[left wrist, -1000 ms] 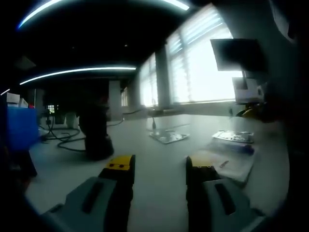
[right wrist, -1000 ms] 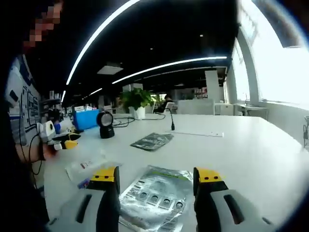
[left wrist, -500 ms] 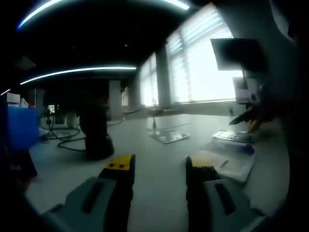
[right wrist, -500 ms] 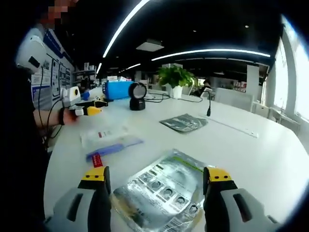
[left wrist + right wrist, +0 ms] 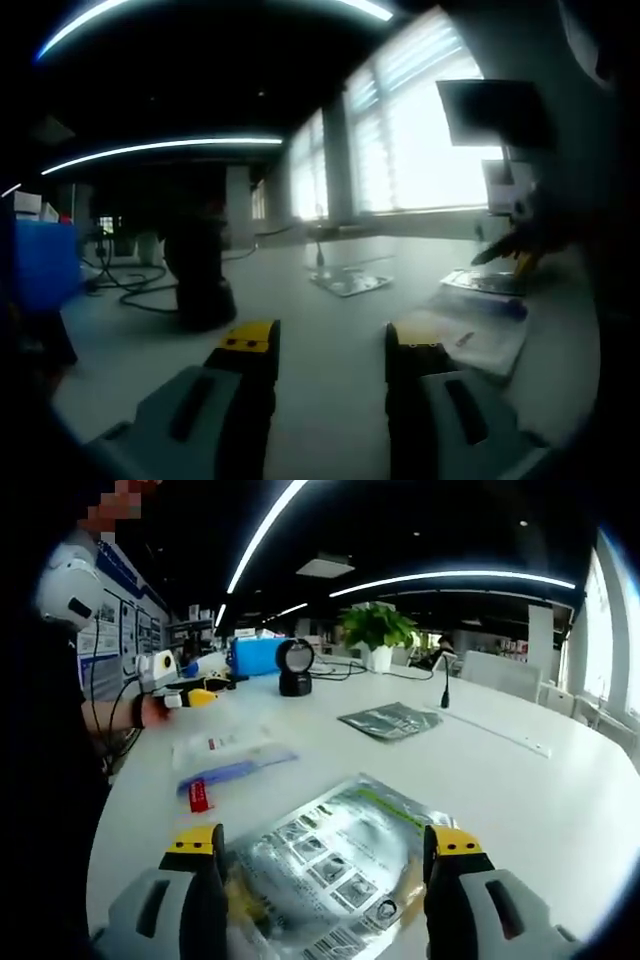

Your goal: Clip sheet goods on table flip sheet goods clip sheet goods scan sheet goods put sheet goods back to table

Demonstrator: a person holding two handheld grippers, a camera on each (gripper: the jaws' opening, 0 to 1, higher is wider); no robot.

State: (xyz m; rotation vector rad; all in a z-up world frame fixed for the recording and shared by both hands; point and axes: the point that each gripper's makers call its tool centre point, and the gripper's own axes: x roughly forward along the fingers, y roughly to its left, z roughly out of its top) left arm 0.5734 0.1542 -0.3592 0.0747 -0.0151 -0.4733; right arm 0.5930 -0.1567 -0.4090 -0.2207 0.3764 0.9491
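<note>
A silver foil sheet pack printed with small pictures lies flat on the white table. My right gripper stands open, with the pack's near end between its yellow-tipped jaws. A second silver pack lies farther off; in the left gripper view it is. My left gripper is open over bare table, nothing between its jaws, and appears at the left as. At the right of the left gripper view, the right gripper hovers at the near pack.
A black scanner stands at the back, close by in the left gripper view. A clear bag holding a blue and red item lies left of the pack. A blue box, a plant and a small microphone stand beyond.
The right gripper has come lower and closer over the near silver pack, which now reaches between its jaws. The left gripper has stayed still.
</note>
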